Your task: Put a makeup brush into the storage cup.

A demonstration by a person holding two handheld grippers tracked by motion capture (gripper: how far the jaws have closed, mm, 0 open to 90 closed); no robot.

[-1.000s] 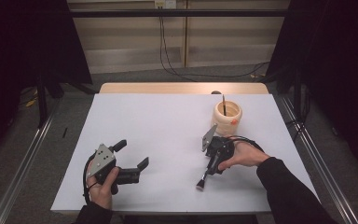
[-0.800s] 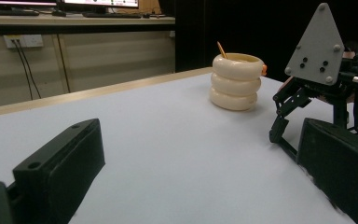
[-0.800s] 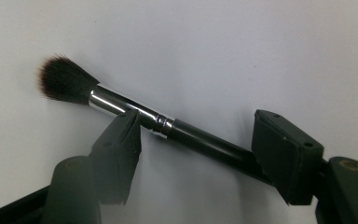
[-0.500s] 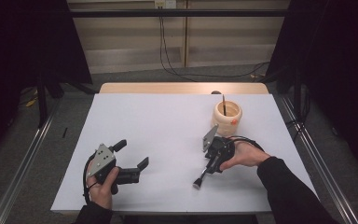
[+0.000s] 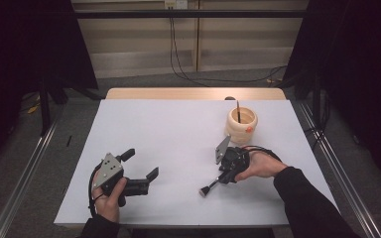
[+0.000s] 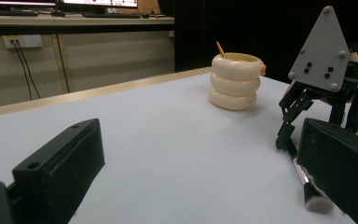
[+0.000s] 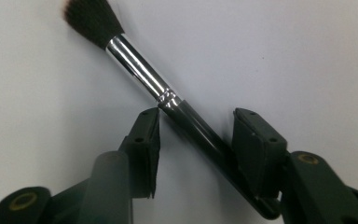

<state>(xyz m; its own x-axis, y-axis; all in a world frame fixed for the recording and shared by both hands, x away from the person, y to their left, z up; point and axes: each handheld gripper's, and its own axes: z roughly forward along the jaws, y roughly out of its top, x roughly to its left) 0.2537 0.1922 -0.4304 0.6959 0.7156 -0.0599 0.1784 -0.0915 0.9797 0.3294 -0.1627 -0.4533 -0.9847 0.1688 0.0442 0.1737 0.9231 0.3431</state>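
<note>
On white table (image 5: 178,134), left gripper (image 5: 141,171) wide, right gripper (image 5: 217,179) closing astride brush (image 5: 209,187).

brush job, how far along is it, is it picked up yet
Done: one brush-like handle already stands in the cream ringed holder. In hand: the right gripper straddles the makeup brush lying on the table; its jaws have just been closing, not yet clamped. Left: grip, lift, probably put it in the holder. The left gripper rests open.
</note>
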